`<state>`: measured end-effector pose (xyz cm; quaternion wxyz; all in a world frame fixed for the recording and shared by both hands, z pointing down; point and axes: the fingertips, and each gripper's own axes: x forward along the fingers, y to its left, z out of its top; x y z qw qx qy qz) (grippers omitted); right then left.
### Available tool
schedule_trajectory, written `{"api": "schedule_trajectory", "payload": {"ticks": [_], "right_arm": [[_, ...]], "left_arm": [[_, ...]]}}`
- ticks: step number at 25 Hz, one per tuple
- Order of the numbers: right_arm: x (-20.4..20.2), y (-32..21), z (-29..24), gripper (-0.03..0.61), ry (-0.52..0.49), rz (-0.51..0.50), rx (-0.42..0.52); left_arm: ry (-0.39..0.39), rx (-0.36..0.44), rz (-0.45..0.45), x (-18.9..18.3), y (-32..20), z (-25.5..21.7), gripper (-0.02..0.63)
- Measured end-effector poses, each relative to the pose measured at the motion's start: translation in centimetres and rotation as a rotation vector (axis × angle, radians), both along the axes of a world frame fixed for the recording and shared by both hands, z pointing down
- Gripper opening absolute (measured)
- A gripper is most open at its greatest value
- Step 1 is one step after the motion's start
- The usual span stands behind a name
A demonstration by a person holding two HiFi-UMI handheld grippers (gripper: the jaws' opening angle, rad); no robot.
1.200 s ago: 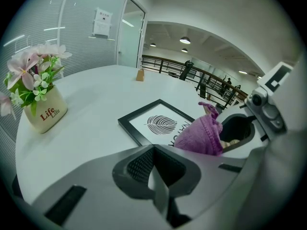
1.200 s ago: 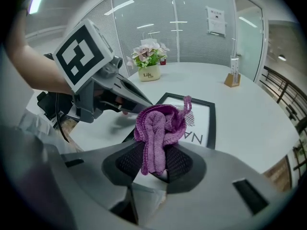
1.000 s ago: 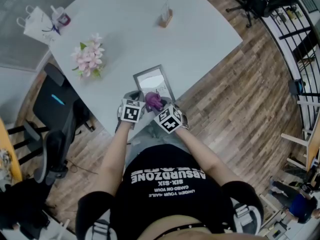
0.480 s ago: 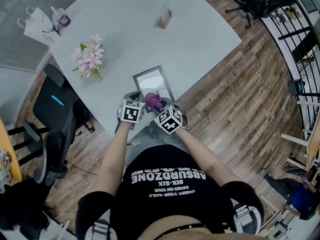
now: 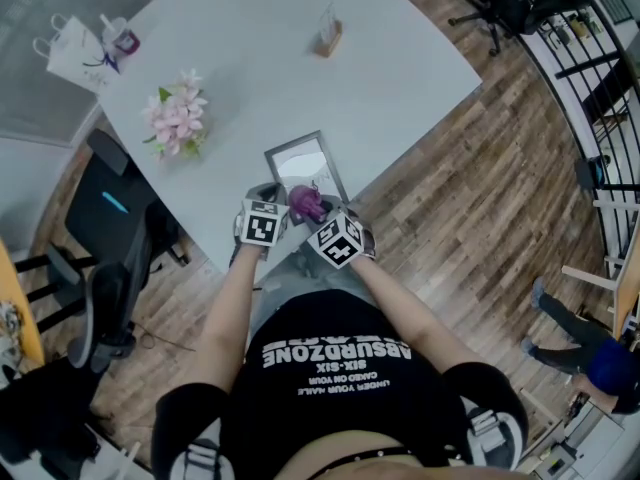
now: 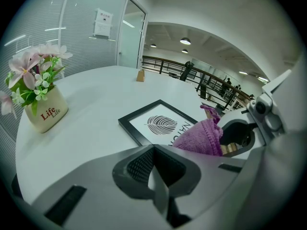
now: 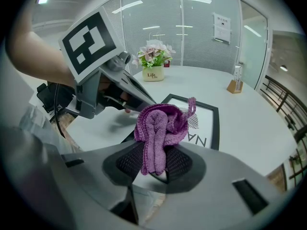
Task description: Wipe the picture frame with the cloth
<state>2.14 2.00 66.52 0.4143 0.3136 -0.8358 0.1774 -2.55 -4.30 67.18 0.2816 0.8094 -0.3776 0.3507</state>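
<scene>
Left to right: a potted flower arrangement (image 5: 176, 118) stands well clear on the left of the white counter (image 5: 250, 48) and plays no part. The left gripper (image 6: 155, 178) is at the counter's near edge, just beside the near left corner of the picture frame (image 5: 307, 162). Its jaws are closed together with nothing between them. The frame lies flat, face up, its long axis running away from the person and leaning slightly right. The purple cloth (image 7: 160, 127) is bunched and pinched between the jaws of the right gripper (image 7: 154, 169), with a loose tail standing up. It sits over the near end of the frame, towards its near right corner. Whether it actually touches the glass cannot be determined from any view. Judgement: the right gripper is the working tool and the nearer of the two. Almost the whole frame lies ahead of the cloth, so the wiping stroke should run forward along the long axis. The left gripper is well placed to steady the near left edge should the frame slide.
</scene>
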Motion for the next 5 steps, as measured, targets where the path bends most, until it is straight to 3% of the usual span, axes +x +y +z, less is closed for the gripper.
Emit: {"api": "schedule_trajectory", "payload": {"ticks": [5], "right_arm": [[0.01, -0.04, -0.22, 0.130, 0.000, -0.001, 0.005]], "left_arm": [[0.001, 0.002, 0.000, 0.03, -0.01, -0.14, 0.015]]}}
